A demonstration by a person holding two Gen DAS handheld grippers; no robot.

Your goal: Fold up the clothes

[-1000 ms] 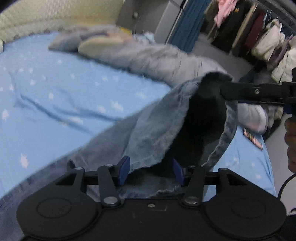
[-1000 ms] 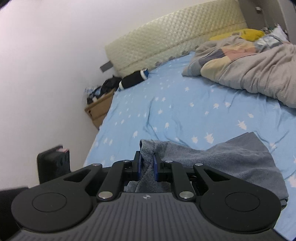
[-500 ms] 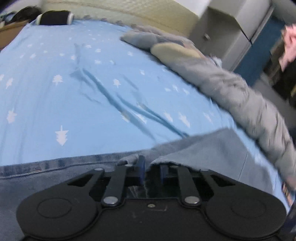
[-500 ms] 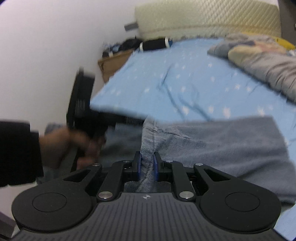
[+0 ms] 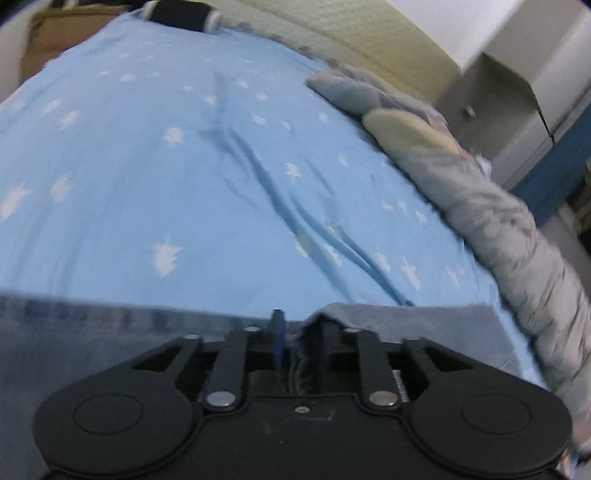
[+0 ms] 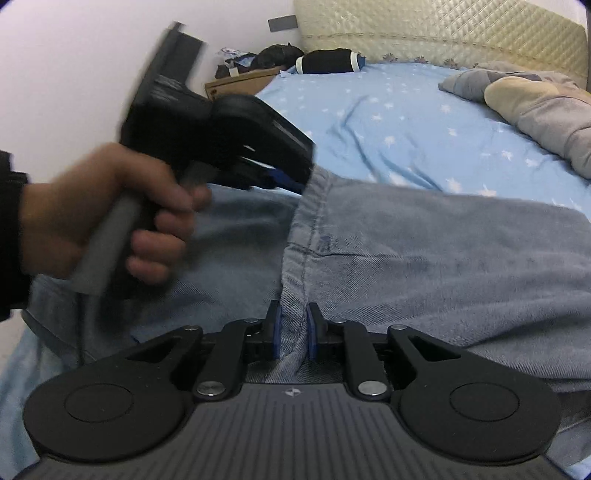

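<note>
blue star-print bed (image 5: pixel 155 177), quilted headboard (image 6: pixel 443 33), white wall (image 6: pixel 74 55).

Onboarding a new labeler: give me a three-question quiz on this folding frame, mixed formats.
1. True or false: the right gripper is shut on the jeans.
2. Multiple choice: in the right wrist view, the left gripper sits (A) at the jeans' far edge, (B) on the grey quilt, (C) by the headboard.
3. Fill in: the jeans lie on a light blue ____ printed with white shapes.

Key: 1 true; 2 A; 3 bedsheet.
</note>
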